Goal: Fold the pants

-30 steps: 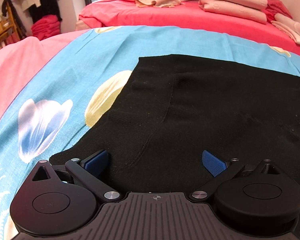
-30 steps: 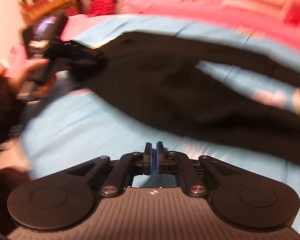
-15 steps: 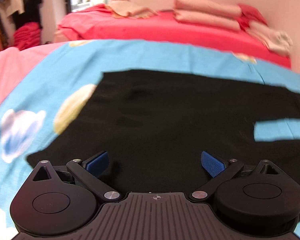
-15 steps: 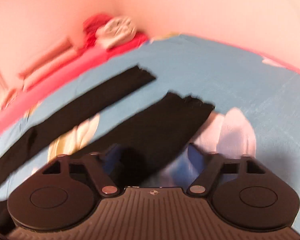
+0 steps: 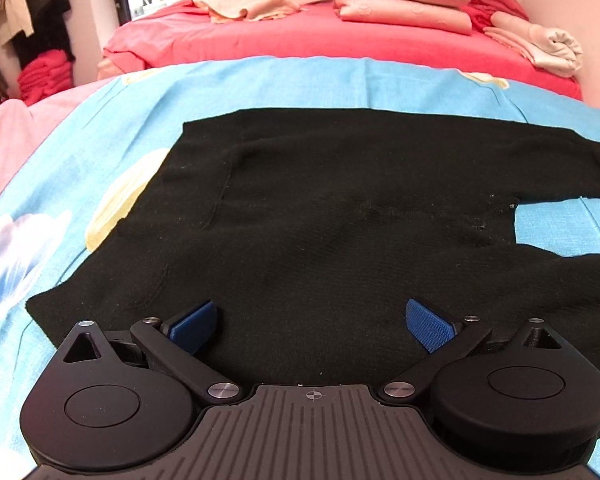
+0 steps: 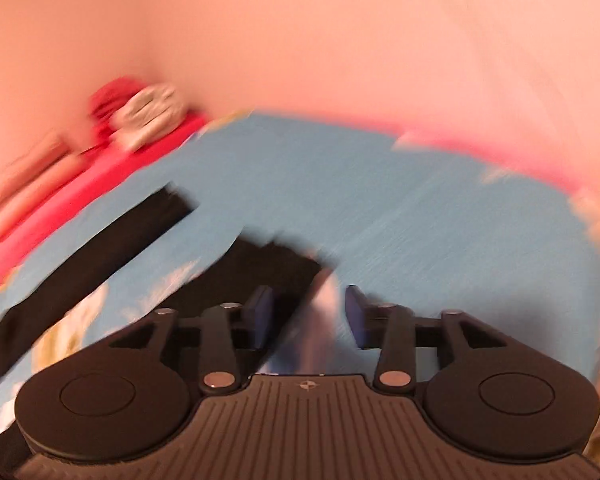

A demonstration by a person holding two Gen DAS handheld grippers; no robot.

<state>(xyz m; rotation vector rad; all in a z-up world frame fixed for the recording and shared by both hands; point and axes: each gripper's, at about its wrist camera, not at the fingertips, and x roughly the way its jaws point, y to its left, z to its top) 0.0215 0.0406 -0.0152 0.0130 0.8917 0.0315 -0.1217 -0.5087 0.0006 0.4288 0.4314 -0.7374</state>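
Note:
Black pants (image 5: 340, 220) lie flat on a blue flowered sheet (image 5: 300, 80), waist at the left, legs running off to the right. My left gripper (image 5: 310, 320) hovers open and wide over the near waist area, nothing between its blue pads. The right wrist view is blurred. It shows the two leg ends: the far leg (image 6: 140, 224) and the near leg's hem (image 6: 268, 268). My right gripper (image 6: 309, 310) is open just above that near hem. The hem's corner reaches under the left finger (image 6: 262, 308), and the pads do not press on it.
Red bedding (image 5: 300, 36) lies beyond the sheet, with folded pink blankets (image 5: 404, 0) and a rolled cream cloth (image 5: 548, 44) on it. A pink wall (image 6: 340, 40) stands behind the leg ends. Clothes hang at the far left (image 5: 20, 20).
My right gripper swung away from the waist side to the leg ends and went from shut to open. The left gripper slid a little sideways along the waist, still open.

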